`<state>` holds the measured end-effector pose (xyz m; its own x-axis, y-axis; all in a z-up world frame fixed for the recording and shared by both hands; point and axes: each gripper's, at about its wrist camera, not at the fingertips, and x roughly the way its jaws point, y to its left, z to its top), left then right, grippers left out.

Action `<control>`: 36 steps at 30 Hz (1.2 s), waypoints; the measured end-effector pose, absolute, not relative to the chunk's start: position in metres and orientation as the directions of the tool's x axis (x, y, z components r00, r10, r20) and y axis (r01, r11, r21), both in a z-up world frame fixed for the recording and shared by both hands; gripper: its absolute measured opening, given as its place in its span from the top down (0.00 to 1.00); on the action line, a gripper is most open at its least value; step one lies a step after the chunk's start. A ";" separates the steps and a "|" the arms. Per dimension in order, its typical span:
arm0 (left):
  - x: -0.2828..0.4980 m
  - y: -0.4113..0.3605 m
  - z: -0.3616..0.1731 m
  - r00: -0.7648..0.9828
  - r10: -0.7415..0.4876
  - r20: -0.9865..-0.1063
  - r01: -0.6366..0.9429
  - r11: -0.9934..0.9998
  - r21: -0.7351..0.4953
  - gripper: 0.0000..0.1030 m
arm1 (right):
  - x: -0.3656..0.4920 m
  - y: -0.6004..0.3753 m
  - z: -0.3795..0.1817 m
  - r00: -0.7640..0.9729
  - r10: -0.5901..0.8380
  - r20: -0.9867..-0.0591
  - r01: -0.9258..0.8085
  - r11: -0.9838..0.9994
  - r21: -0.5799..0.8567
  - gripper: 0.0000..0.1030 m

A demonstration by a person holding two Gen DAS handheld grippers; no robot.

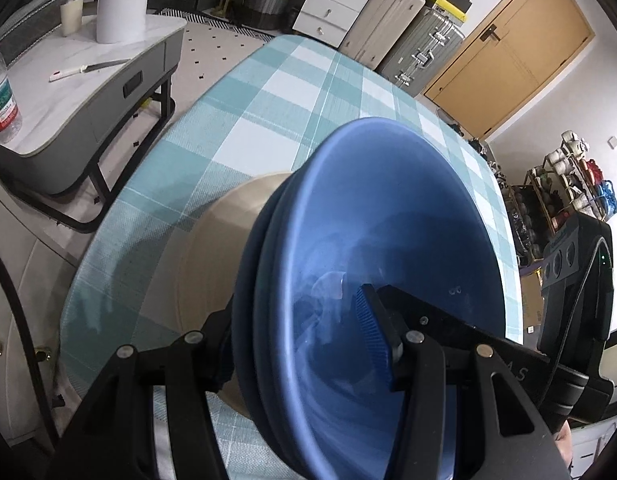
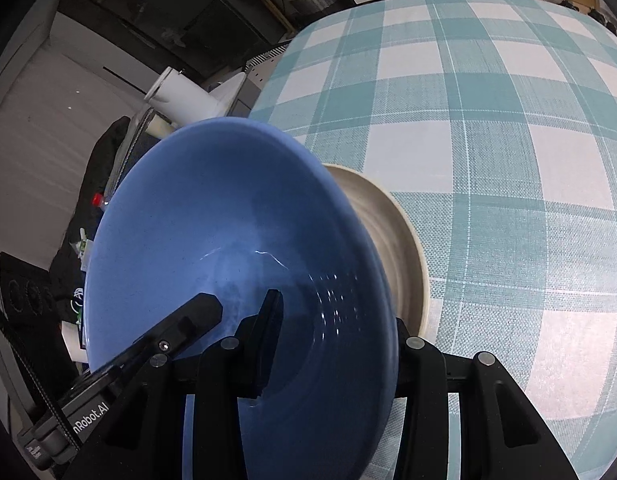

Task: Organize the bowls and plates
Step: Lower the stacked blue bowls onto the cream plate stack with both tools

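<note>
A stack of blue bowls [image 1: 388, 240] sits on a beige plate [image 1: 212, 248] over the teal checked tablecloth [image 1: 292, 92]. My left gripper [image 1: 296, 332] is shut on the blue bowls' near rim, one finger inside, one outside. In the right wrist view the top blue bowl [image 2: 212, 232] fills the left, with the beige plate [image 2: 392, 232] behind it. My right gripper [image 2: 340, 340] is shut on the bowl's rim, its left finger [image 2: 268, 320] inside the bowl. The other gripper's finger [image 2: 188, 320] reaches into the bowl from the left.
A grey side table [image 1: 88, 80] stands left of the dining table with a white kettle [image 1: 122, 0], a knife [image 1: 88, 69] and a water bottle [image 1: 2, 100]. Suitcases [image 1: 408, 28], drawers and a wooden door [image 1: 512, 44] stand behind. A shoe rack [image 1: 564, 188] is at right.
</note>
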<state>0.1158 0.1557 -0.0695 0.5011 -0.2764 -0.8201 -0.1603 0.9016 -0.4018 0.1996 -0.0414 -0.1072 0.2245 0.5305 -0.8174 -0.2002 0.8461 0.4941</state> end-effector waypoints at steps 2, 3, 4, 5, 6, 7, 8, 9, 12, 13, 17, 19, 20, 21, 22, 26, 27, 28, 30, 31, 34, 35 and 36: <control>0.118 0.158 -0.073 0.494 -0.282 -0.823 -0.166 0.898 -0.407 0.49 | 0.200 -0.041 -0.110 0.223 0.527 -0.820 -0.198 0.848 0.492 0.60; 0.119 0.160 -0.075 0.490 -0.286 -0.823 -0.171 0.895 -0.413 0.49 | 0.202 -0.039 -0.110 0.227 0.525 -0.820 -0.202 0.849 0.488 0.60; 0.121 0.164 -0.077 0.489 -0.289 -0.823 -0.181 0.890 -0.419 0.49 | 0.203 -0.037 -0.110 0.231 0.526 -0.818 -0.204 0.849 0.488 0.60; 0.122 0.167 -0.076 0.496 -0.292 -0.818 -0.182 0.886 -0.427 0.49 | 0.203 -0.037 -0.109 0.236 0.529 -0.815 -0.207 0.847 0.489 0.60; 0.121 0.170 -0.075 0.506 -0.288 -0.813 -0.185 0.885 -0.428 0.49 | 0.204 -0.036 -0.108 0.244 0.534 -0.810 -0.216 0.844 0.491 0.60; 0.120 0.171 -0.073 0.514 -0.273 -0.813 -0.194 0.886 -0.421 0.49 | 0.204 -0.035 -0.105 0.258 0.535 -0.804 -0.226 0.843 0.488 0.60; 0.119 0.173 -0.072 0.521 -0.265 -0.811 -0.198 0.887 -0.417 0.47 | 0.204 -0.035 -0.102 0.275 0.532 -0.801 -0.232 0.845 0.481 0.60; 0.118 0.173 -0.070 0.528 -0.265 -0.807 -0.194 0.888 -0.418 0.47 | 0.205 -0.035 -0.101 0.285 0.530 -0.799 -0.238 0.847 0.476 0.60; 0.115 0.175 -0.065 0.547 -0.242 -0.801 -0.198 0.892 -0.405 0.47 | 0.204 -0.037 -0.096 0.309 0.532 -0.788 -0.247 0.846 0.473 0.59; 0.112 0.175 -0.061 0.559 -0.227 -0.798 -0.200 0.897 -0.395 0.47 | 0.205 -0.038 -0.095 0.316 0.529 -0.788 -0.247 0.848 0.469 0.56; 0.101 0.177 -0.048 0.612 -0.158 -0.775 -0.211 0.912 -0.353 0.47 | 0.201 -0.049 -0.089 0.361 0.517 -0.776 -0.249 0.856 0.454 0.53; 0.096 0.177 -0.041 0.637 -0.125 -0.760 -0.212 0.920 -0.330 0.47 | 0.199 -0.057 -0.085 0.384 0.518 -0.764 -0.243 0.855 0.457 0.53; 0.093 0.176 -0.037 0.652 -0.105 -0.751 -0.212 0.926 -0.313 0.47 | 0.198 -0.062 -0.084 0.392 0.525 -0.756 -0.239 0.851 0.467 0.53; 0.091 0.175 -0.034 0.660 -0.092 -0.746 -0.212 0.930 -0.302 0.47 | 0.198 -0.064 -0.083 0.396 0.528 -0.751 -0.236 0.849 0.473 0.53; 0.089 0.174 -0.030 0.668 -0.081 -0.740 -0.211 0.933 -0.292 0.47 | 0.197 -0.068 -0.081 0.406 0.525 -0.748 -0.231 0.851 0.472 0.53; 0.083 0.170 -0.021 0.688 -0.047 -0.725 -0.208 0.943 -0.259 0.46 | 0.190 -0.079 -0.073 0.447 0.517 -0.730 -0.235 0.855 0.462 0.53; 0.082 0.168 -0.020 0.691 -0.040 -0.722 -0.209 0.945 -0.253 0.46 | 0.188 -0.081 -0.071 0.455 0.514 -0.727 -0.238 0.857 0.457 0.53; 0.080 0.167 -0.017 0.698 -0.032 -0.715 -0.206 0.948 -0.243 0.46 | 0.186 -0.082 -0.069 0.464 0.510 -0.724 -0.245 0.859 0.449 0.53; 0.078 0.161 -0.013 0.708 -0.024 -0.706 -0.198 0.953 -0.231 0.46 | 0.180 -0.085 -0.062 0.496 0.491 -0.716 -0.256 0.871 0.420 0.53; 0.076 0.158 -0.011 0.713 -0.023 -0.701 -0.190 0.956 -0.225 0.46 | 0.177 -0.085 -0.058 0.512 0.482 -0.711 -0.267 0.876 0.402 0.53; 0.072 0.146 -0.005 0.727 -0.010 -0.687 -0.172 0.965 -0.196 0.44 | 0.167 -0.088 -0.046 0.562 0.453 -0.692 -0.287 0.892 0.350 0.53; 0.070 0.142 -0.002 0.735 -0.012 -0.678 -0.159 0.969 -0.191 0.44 | 0.163 -0.089 -0.041 0.580 0.441 -0.685 -0.294 0.898 0.329 0.52; 0.069 0.138 0.000 0.740 -0.020 -0.672 -0.146 0.971 -0.190 0.43 | 0.158 -0.089 -0.036 0.599 0.426 -0.677 -0.302 0.904 0.302 0.52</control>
